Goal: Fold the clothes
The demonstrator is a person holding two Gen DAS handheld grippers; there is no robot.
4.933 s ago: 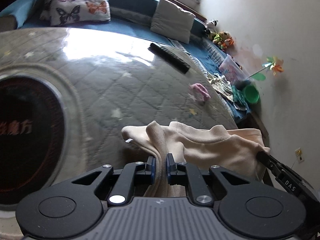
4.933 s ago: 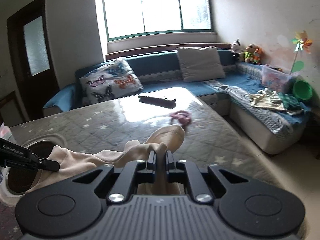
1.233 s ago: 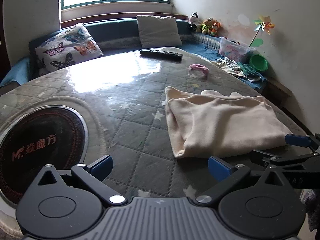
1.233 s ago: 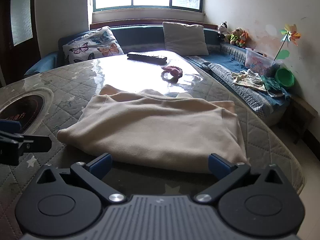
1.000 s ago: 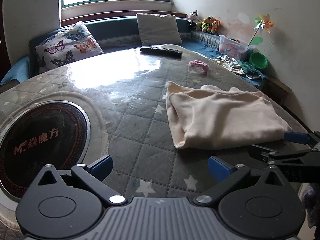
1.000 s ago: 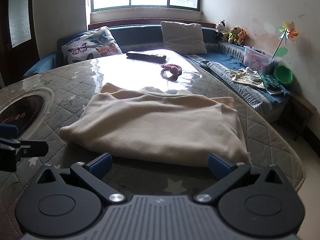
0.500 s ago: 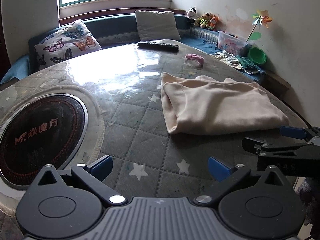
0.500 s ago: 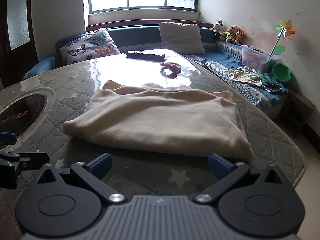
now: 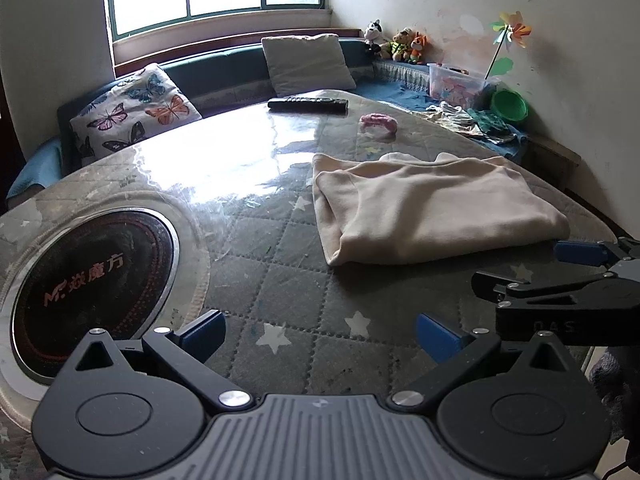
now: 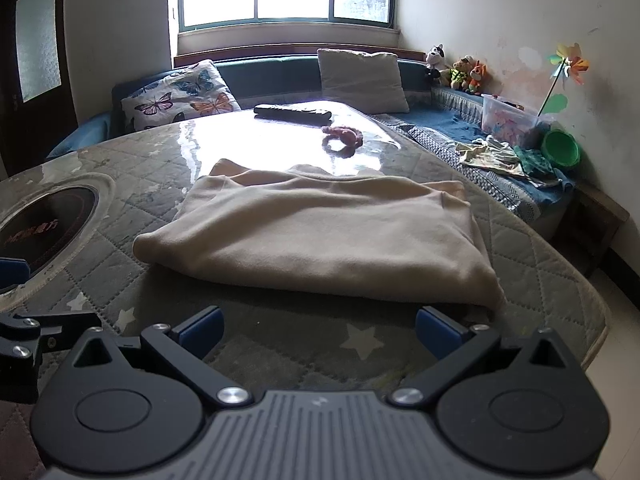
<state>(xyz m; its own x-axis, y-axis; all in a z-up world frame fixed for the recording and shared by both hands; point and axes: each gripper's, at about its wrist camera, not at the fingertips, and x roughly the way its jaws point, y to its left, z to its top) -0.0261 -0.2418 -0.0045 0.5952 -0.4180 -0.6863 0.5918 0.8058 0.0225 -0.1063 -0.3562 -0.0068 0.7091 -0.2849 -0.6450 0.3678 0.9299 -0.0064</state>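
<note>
In your left wrist view your left gripper (image 9: 320,330) has its fingers wide apart and empty, the folded cream garment (image 9: 432,208) lying on the table (image 9: 272,280) ahead and right of them, and in your right wrist view your right gripper (image 10: 318,326) is equally spread, the garment just beyond its fingertips.

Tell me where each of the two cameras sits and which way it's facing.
Left wrist: on the left gripper, near the table's edge, facing the window; the garment lies ahead-right, the right gripper at right.
Right wrist: on the right gripper, squarely facing the garment; left gripper at left.
Shared: garment, remote, sofa.
</note>
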